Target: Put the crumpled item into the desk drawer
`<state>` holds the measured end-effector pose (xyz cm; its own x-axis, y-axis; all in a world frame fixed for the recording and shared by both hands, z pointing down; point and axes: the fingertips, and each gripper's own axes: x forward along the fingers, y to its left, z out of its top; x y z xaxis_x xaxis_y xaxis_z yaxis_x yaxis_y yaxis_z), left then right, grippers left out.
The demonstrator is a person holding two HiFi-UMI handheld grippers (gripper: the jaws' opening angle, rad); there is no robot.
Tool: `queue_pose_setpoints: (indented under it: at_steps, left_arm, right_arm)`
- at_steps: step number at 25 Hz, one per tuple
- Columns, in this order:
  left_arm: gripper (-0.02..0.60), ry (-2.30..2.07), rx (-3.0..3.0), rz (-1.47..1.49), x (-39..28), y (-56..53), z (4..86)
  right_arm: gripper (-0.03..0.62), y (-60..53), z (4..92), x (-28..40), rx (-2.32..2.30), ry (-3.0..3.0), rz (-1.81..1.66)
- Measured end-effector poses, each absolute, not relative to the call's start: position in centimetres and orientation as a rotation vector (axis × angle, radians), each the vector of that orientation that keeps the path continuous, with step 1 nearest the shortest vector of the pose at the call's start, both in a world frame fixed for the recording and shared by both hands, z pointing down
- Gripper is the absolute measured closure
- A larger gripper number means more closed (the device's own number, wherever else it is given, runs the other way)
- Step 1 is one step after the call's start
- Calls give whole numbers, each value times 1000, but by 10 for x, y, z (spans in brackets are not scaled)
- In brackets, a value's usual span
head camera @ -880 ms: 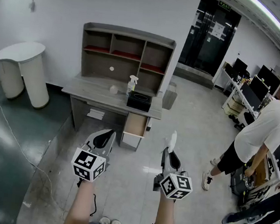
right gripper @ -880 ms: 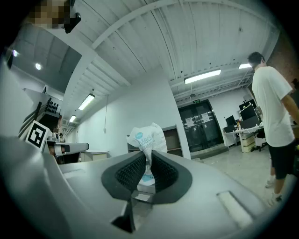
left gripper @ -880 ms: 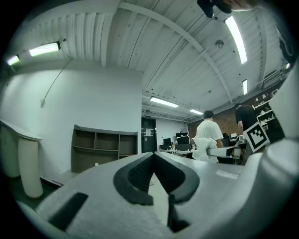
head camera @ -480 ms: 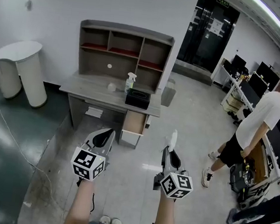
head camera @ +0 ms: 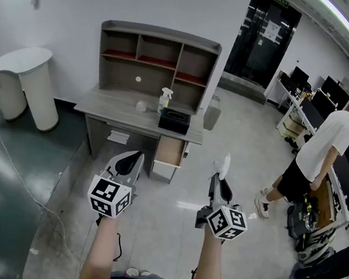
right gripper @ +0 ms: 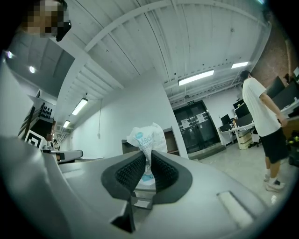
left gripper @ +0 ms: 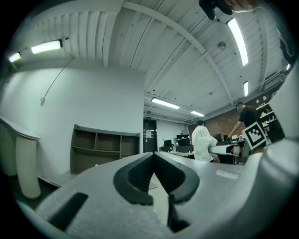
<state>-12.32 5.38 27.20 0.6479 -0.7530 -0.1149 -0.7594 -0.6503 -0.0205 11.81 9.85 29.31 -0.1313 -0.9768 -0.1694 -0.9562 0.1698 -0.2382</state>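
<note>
Head view, near first: left tongs (head camera: pixel 129 161) pressed together, empty. Right tongs (head camera: pixel 218 179) clamped on the crumpled item (head camera: pixel 222 165), a white wrapper poking up past the tips. Well beyond, tabletop (head camera: pixel 116 108) with its drawer (head camera: pixel 170 152) standing open. Person (head camera: pixel 322 154) far right.

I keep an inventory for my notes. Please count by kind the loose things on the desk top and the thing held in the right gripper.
Spray bottle: 1
Black box: 1
Small pale object: 1
Crumpled white bag, in the right gripper: 1
Total: 4
</note>
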Motion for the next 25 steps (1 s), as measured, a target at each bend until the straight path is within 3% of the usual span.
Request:
queue_pose_setpoints:
  at_steps: [13, 25]
  left_arm:
    - [581, 1355, -2802, 111, -140, 6, 302]
    - [581, 1451, -2806, 13, -109, -120, 348]
  right_arm:
    - [540, 51, 317, 124, -1874, 2150, -135]
    - [540, -93, 352, 167, -1857, 2197, -183]
